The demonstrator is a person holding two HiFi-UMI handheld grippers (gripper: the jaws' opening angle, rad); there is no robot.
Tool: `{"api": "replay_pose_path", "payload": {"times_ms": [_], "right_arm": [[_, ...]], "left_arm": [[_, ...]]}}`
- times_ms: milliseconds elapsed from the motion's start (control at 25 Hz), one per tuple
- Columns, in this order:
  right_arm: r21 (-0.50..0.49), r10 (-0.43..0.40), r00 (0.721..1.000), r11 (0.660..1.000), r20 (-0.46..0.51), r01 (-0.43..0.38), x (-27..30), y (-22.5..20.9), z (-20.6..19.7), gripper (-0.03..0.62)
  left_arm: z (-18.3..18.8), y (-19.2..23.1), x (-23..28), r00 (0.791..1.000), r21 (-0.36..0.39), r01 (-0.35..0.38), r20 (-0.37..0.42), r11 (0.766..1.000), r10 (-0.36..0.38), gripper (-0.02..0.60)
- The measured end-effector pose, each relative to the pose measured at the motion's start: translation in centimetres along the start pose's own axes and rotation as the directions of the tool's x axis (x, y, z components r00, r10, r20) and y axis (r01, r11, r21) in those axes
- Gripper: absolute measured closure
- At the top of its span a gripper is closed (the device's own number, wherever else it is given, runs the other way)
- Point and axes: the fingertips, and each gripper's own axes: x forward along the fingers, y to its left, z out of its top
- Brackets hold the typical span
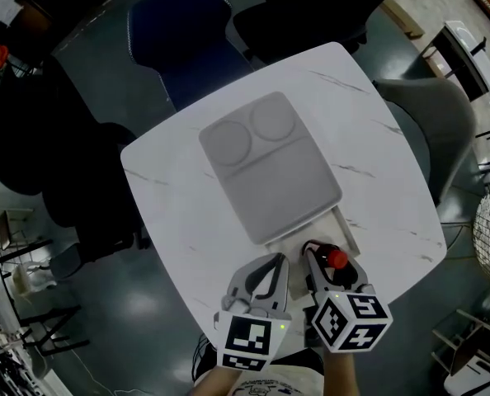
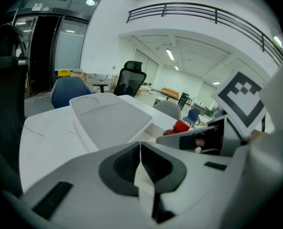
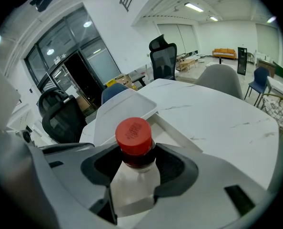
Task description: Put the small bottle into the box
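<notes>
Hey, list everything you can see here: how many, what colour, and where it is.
white marble-pattern table: one, white with grey veins, fills the middle.
pale grey plastic lid with two round recesses: one, lies over the far part of the box.
shallow white box: one, on the table's near side, near end uncovered.
small white bottle with a red cap: one, upright over the box's open end, held.
blue chair: one, beyond the table.
black chairs: at least two, beyond and left of the table.
grey chair: one, right of the table.
left gripper: white, jaws together, nothing between them.
right gripper: white, clamped on the bottle.
</notes>
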Motion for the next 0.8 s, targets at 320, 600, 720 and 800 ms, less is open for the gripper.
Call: {"api": "replay_pose_path", "payload": {"times_ms": [320, 600, 720, 800], "right_arm": [[-0.031, -0.016, 0.999, 0.999, -0.03, 0.015, 1.3, -0.2, -0.1, 0.367], [-0.073, -0.051, 0.996, 0.996, -0.074, 0.046, 2.0, -0.2, -0.6, 0.367], [-0.09, -0.063, 0.994, 0.994, -0.086, 0.056, 2.3, -0.2, -0.7, 0.367], [-0.098, -0.068, 0.994, 0.993, -0.09, 0.059, 2.4, -0.3, -0.8, 0.367]], "left_arm": [[-0.7, 0.7, 0.5, 1.0, -0.015, -0.016, -0.021, 1.0, 0.016, 0.561], [-0.8, 1.3, 0.7, 0.999, -0.034, -0.022, -0.028, 0.999, 0.021, 0.561], [-0.9, 1.5, 0.8, 0.999, -0.038, -0.022, -0.03, 0.999, 0.021, 0.561], [-0.9, 1.5, 0.9, 0.999, -0.04, -0.025, -0.03, 0.999, 0.024, 0.561]]}}
